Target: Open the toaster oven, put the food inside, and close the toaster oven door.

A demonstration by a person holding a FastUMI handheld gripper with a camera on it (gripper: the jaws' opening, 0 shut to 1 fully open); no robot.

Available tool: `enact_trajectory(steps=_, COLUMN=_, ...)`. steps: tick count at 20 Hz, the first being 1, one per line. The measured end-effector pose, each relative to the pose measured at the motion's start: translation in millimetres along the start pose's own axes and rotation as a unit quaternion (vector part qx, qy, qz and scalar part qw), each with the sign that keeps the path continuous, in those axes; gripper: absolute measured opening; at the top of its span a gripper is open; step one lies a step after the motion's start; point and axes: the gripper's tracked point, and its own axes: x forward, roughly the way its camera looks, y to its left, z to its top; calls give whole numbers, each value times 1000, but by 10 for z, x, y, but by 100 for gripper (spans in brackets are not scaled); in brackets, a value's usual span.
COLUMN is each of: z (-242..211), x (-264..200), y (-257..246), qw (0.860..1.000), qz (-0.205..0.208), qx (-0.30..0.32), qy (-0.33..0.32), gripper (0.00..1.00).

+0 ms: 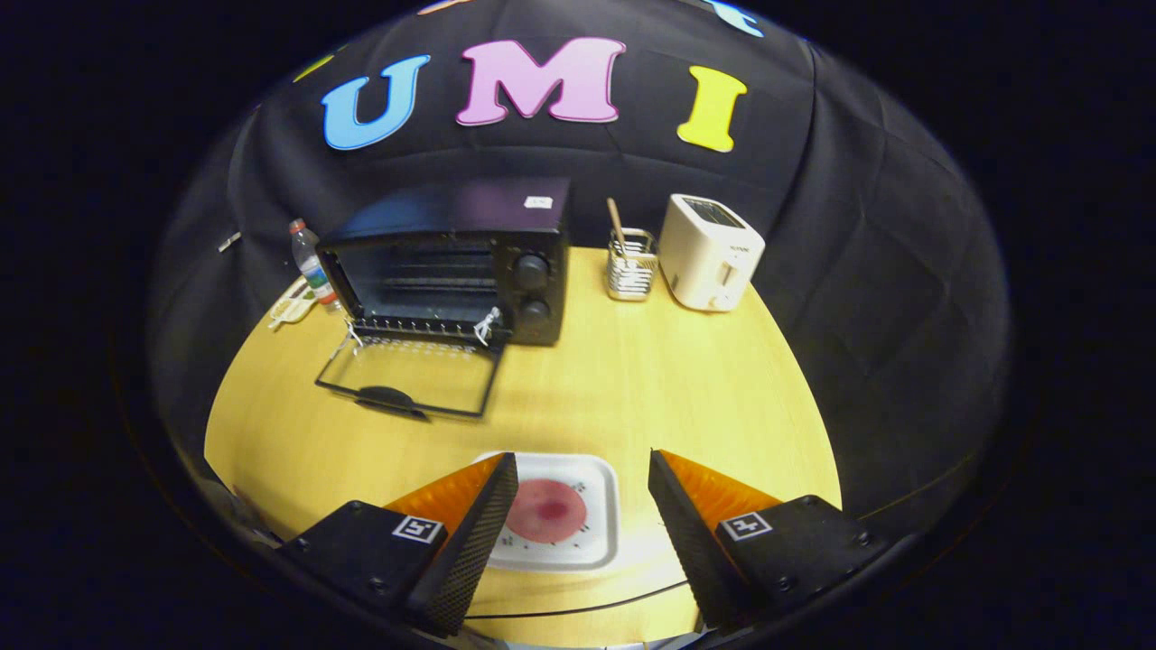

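toaster oven open, food on its tray between the spread fingers.
left to right on the smooth pale wooden table [632,388]: a clear plastic bottle [310,260], then the boxy black toaster oven [452,262], its glass door [408,379] folded flat on the table, wire rack showing inside. next a shiny wire holder [630,266] with a wooden stick, and a rounded cream toaster [709,253]. nearer, the gripper [582,496] gapes wide, holding nothing; the round pinkish food [548,510] lies on a square white tray [603,524] between its textured fingers.
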Motion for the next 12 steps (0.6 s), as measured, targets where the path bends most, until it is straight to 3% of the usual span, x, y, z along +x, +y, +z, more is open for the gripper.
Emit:
enact_trajectory(steps=3, z=-350, x=207, y=-235, qw=999, qz=7, qx=10, qy=38, gripper=72)
enact_trajectory(steps=7, z=-710, x=560, y=-280, qw=994, qz=42, qx=33, qy=97, gripper=64)
enact_trajectory(steps=12, z=-871, x=898, y=-328, qw=985, qz=63, qx=19, qy=157, gripper=60)
